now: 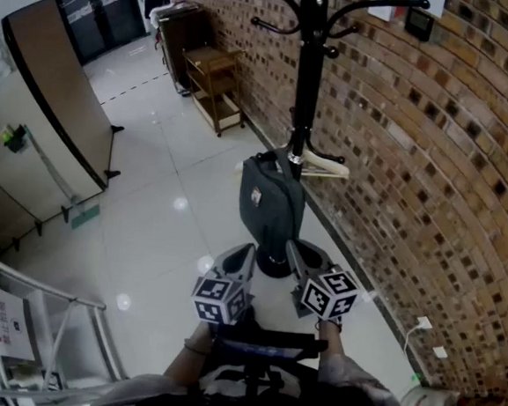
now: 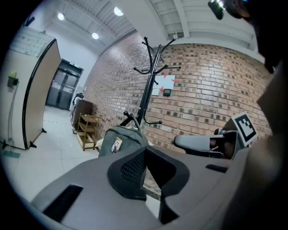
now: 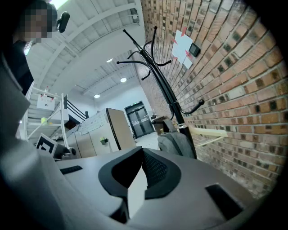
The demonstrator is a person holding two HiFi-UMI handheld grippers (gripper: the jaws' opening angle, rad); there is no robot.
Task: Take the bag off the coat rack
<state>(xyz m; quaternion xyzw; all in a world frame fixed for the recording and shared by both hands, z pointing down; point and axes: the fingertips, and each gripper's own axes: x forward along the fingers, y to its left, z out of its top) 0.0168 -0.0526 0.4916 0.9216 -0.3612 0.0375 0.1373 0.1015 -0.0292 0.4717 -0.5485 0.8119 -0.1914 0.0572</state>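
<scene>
1. The coat rack [image 1: 307, 70] is a tall black pole; it stands close to the brick wall [image 1: 434, 169].
2. The grey bag [image 1: 272, 204] hangs on a low hook of the coat rack; it rests against the pole, above the rack's round foot.
3. A pale hanger [image 1: 326, 168] hangs low on the coat rack too, on the wall side of the pole.
4. The person holds both tools out in front, side by side, low down near the foot of the coat rack; both point toward the rack, with their tips leaning in toward each other.
5. The left tool [image 1: 245, 254] is on the side of the coat rack away from the wall; its jaws are closed tip to tip and it holds nothing.
6. The right tool [image 1: 296, 253] is on the wall side of the coat rack; its jaws are closed too, with nothing in them.
7. Neither tool touches the bag.
</scene>
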